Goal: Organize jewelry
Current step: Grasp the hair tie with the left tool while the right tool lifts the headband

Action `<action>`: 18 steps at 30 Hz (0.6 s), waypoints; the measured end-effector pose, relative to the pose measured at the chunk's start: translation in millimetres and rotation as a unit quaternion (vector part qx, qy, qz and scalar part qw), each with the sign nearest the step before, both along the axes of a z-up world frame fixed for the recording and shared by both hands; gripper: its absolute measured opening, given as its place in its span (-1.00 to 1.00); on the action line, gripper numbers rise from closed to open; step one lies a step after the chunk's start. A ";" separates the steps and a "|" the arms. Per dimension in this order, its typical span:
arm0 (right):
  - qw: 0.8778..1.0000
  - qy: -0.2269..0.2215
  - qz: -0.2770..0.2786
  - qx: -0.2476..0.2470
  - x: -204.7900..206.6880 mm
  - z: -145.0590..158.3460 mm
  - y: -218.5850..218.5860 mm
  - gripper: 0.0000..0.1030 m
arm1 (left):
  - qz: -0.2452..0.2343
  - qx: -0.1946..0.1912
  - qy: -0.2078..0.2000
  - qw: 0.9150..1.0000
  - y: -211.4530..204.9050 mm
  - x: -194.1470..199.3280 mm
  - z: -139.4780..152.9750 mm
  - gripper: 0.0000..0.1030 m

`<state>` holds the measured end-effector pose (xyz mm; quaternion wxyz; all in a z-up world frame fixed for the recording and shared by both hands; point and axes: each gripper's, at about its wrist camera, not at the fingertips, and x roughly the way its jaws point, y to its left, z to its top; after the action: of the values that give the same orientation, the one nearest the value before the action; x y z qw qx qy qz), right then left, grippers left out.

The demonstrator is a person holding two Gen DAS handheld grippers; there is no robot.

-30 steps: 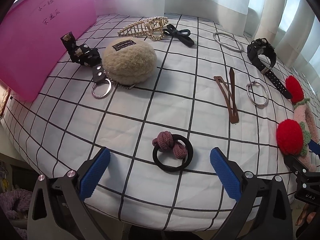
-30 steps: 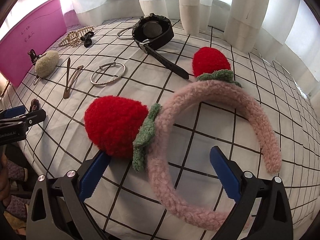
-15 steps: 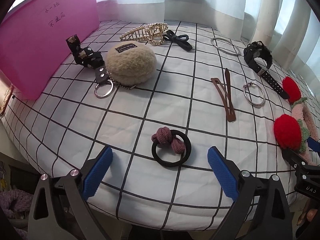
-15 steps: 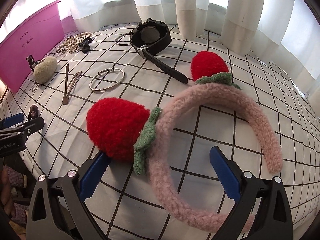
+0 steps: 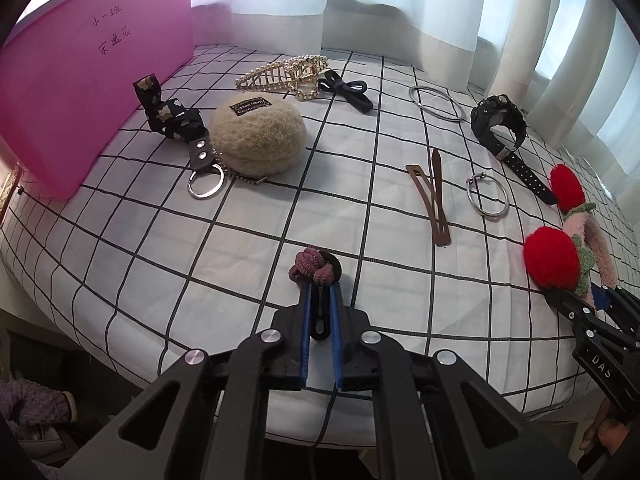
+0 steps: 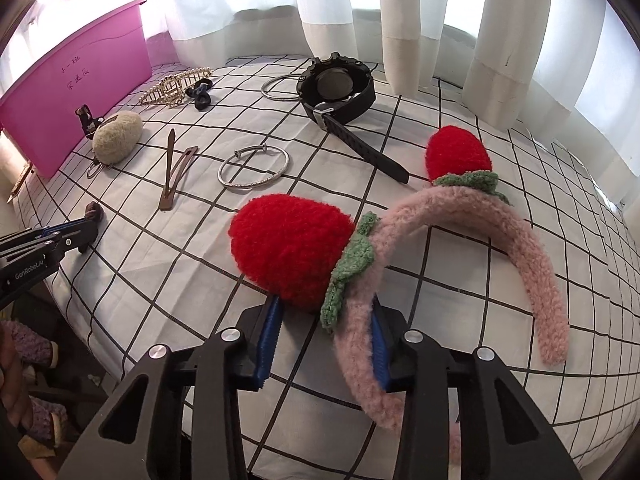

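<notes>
Near edge, left wrist view: the left tool (image 5: pixel 320 300) is seen nearly closed, its blue pads pinching the black ring of the hair tie (image 5: pixel 316 270), which is squeezed into a narrow loop; the mauve knot sits just past the tips, over the checked cloth (image 5: pixel 240 216).
Hair tie handling: judged light, soft and elastic; the ring is the better hold, since the knot would likely squash and slip.
Other items, same view: a pom keyring (image 5: pixel 258 140), pearl claw clip (image 5: pixel 288 76), brown clip (image 5: pixel 430 204), bangle (image 5: pixel 487 196) and watch (image 5: pixel 498 124) lie apart; the pink bin (image 5: pixel 80 92) stands at the far left.

Near edge, right wrist view: the right tool (image 6: pixel 324 340) is closed partway onto the headband (image 6: pixel 460 216), gripping the pink band just beside the near strawberry (image 6: pixel 290 248).
Headband handling: judged light, with a stiff springy core under plush; the fuzz compresses, so a firm hold on the band, not the strawberry, is advised.
</notes>
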<state>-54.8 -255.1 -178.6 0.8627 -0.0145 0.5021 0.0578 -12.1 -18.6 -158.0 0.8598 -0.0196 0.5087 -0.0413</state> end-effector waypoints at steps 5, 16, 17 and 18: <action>0.999 -0.016 -0.010 0.031 -6.2 17.4 -9.2 -0.34 | 0.001 -0.011 -0.007 1.000 3.8 -6.4 14.2 -0.83; 0.996 -0.054 0.002 0.072 -17.0 83.7 -17.7 -0.58 | -0.013 -0.028 -0.053 0.998 3.0 -17.2 80.8 -0.83; 0.996 -0.056 0.005 0.074 -16.7 87.8 -16.7 -0.59 | -0.012 -0.030 -0.057 0.998 4.3 -18.5 86.8 -0.83; 0.996 -0.059 0.010 0.073 -16.1 90.9 -14.8 -0.60 | -0.009 -0.032 -0.062 0.998 6.0 -19.5 92.8 -0.83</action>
<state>-70.9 -269.9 -87.7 0.8888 0.0404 0.4450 0.1023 -31.6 -12.6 -65.2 0.8880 -0.0395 0.4533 -0.0663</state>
